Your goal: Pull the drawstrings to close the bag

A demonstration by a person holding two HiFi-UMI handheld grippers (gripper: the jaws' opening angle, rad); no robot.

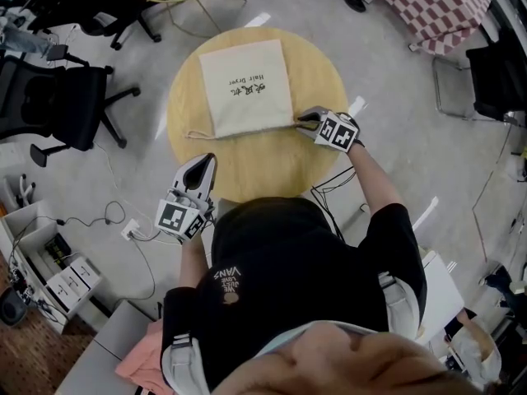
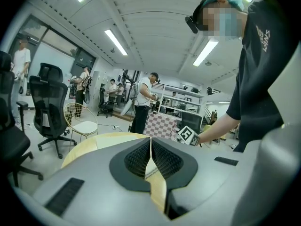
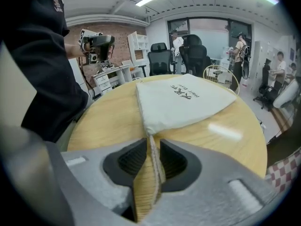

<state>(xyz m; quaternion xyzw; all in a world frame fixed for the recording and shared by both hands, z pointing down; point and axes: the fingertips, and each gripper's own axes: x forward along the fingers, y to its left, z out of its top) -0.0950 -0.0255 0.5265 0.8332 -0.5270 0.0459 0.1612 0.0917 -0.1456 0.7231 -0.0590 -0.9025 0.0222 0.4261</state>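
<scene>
Lining up on the drawstring (image 3: 153,159) of the bag (image 1: 245,85)
It lies between the spread right fingers (image 3: 131,161); left fingers (image 2: 138,159) are pressed together, empty. Likely next: pinch, pull.

Cream cloth bag (image 1: 245,85) lies flat on the table (image 1: 272,167), print up, mouth nearest. Left drawstring (image 1: 198,134) trails loose across the wood. Right drawstring (image 3: 153,154) runs between the right gripper's (image 1: 307,119) parted jaws.

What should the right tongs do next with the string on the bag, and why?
Probably squeeze shut. The right tongs sit at the corner of the bag with the drawstring running between them, but a gap shows beside it, so they likely aren't gripping yet. Pulling now would probably slip off.
</scene>
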